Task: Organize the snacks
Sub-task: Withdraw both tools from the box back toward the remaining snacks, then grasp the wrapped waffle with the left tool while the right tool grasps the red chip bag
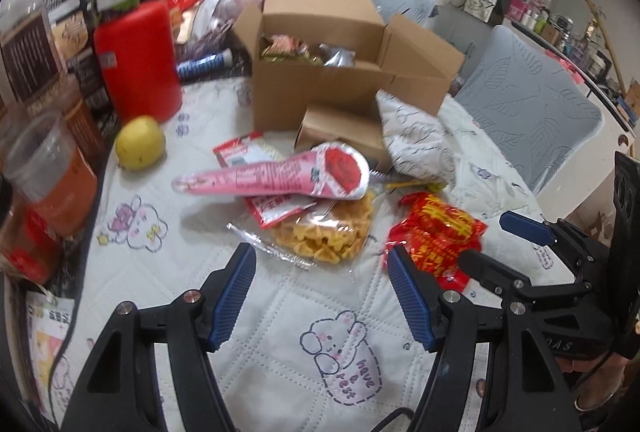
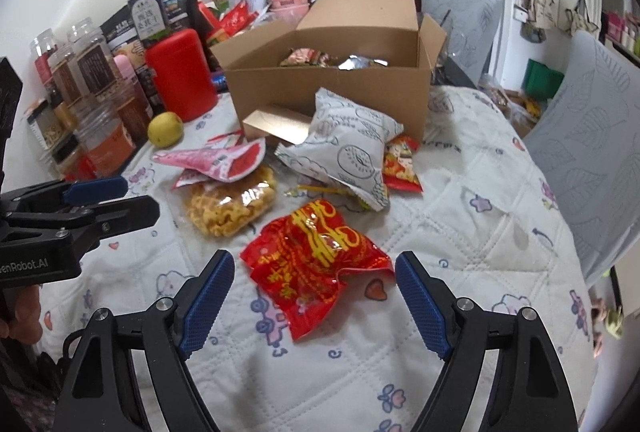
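An open cardboard box (image 1: 320, 95) (image 2: 328, 95) with a few snack packs inside stands on the quilted cloth. In front of it lie a pink cone-shaped pack (image 1: 276, 177) (image 2: 216, 161), a clear bag of yellow crisps (image 1: 324, 232) (image 2: 230, 205), a white pouch (image 1: 416, 141) (image 2: 352, 147) and a crinkled red bag (image 1: 436, 232) (image 2: 316, 256). My left gripper (image 1: 320, 272) is open just short of the crisps. My right gripper (image 2: 314, 276) is open, its fingers on either side of the red bag's near end, not touching it.
Jars, a red canister (image 1: 138, 59) (image 2: 182, 73) and a yellow fruit (image 1: 140, 141) (image 2: 165, 129) crowd the left side. A small brown carton (image 1: 344, 129) (image 2: 276, 123) lies before the box. Grey chair cushions (image 1: 532, 111) (image 2: 592, 151) stand to the right.
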A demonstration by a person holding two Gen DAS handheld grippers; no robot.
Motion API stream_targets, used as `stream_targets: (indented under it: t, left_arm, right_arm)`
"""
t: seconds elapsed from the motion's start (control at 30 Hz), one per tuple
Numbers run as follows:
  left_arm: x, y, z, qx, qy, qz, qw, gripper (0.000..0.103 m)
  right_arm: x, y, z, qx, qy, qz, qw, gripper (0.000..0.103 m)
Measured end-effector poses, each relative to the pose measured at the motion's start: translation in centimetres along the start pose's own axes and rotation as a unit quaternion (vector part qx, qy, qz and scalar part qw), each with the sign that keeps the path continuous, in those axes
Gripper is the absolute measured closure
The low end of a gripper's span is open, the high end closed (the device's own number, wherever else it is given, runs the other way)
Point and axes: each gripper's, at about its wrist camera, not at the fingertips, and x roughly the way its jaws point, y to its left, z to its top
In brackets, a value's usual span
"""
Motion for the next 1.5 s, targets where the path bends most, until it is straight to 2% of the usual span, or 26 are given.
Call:
stream_targets:
  t: [0.2,0.6,0.73,0.8,0.83,1.07,1.3,1.43,1.47,1.5]
  left_arm:
    - [1.6,1.2,-0.3,-0.034,0.015,-0.008,0.9993,0.035]
    - [2.2,2.1,0.7,-0.035,0.004,0.005,0.9994,0.035]
    - [1.8,2.6,1.2,-0.041,-0.006,0.008,0.9991,0.035]
    - [1.7,2.8,1.4,-0.042,-0.008,0.009,0.999,0.035]
    - [1.8,2.9,1.6,-0.044,-0.007,0.009,0.999,0.035]
    - [2.8,3.0,1.7,-0.043,0.008,0.001,0.9991,0.035]
    - [5.4,2.8,1.6,-0.038,0.045,-0.03,0.9978,0.035]
    - [6.0,2.2,2.0,-0.02,0.04,-0.029,0.9986,0.035]
    - [6.2,2.1,2.1,-0.016,0.041,-0.027,0.9987,0.033]
    - [6.5,1.9,2.3,-0.011,0.043,-0.027,0.9987,0.021]
  right_arm:
    - [2.3,-1.3,0.0,0.012,0.026,0.026,0.999,0.017]
    - [4.9,-1.5,0.4,-0.009,0.042,0.043,0.998,0.015]
    - [4.9,-1.0,0.2,-0.028,0.04,0.037,0.998,0.027]
    - [4.5,-1.3,0.3,-0.024,0.033,0.04,0.998,0.037]
    - [4.3,-1.6,0.4,-0.019,0.033,0.047,0.998,0.046]
    - [4.0,-2.0,0.5,-0.008,0.04,0.053,0.998,0.049]
    - [3.1,-2.7,0.2,-0.001,0.041,0.042,0.998,0.051]
    - [3.2,-3.0,0.2,0.01,0.043,0.046,0.998,0.051]
    - [3.3,-3.0,0.2,0.011,0.044,0.045,0.998,0.051]
    - [3.3,-2.9,0.3,0.011,0.044,0.045,0.998,0.051]
